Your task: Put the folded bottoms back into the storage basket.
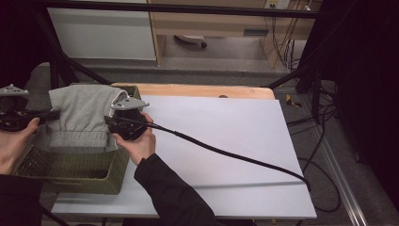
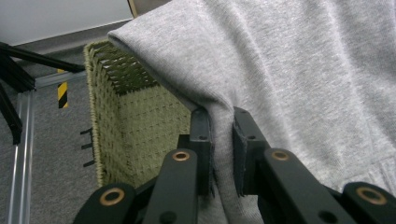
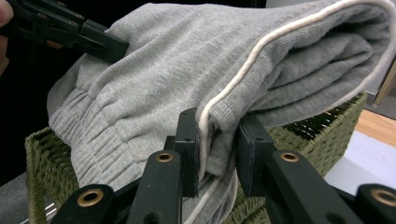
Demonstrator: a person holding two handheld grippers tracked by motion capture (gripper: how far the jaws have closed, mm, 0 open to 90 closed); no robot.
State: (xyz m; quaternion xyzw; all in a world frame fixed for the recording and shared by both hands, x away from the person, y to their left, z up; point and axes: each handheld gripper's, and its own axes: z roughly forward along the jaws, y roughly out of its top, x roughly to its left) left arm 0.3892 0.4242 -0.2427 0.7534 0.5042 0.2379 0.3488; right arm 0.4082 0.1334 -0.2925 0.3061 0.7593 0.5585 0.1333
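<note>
Both tongs grip a folded grey garment point(image 1: 82, 117) above the green woven basket point(image 1: 70, 174). The right tongs point(image 3: 217, 154) are clenched on its edge with the white piping, on the basket's right side; the left tongs point(image 2: 219, 149) pinch a fold on the basket's left. Beyond the basket, the white surface point(image 1: 235, 141) stretches away.
</note>
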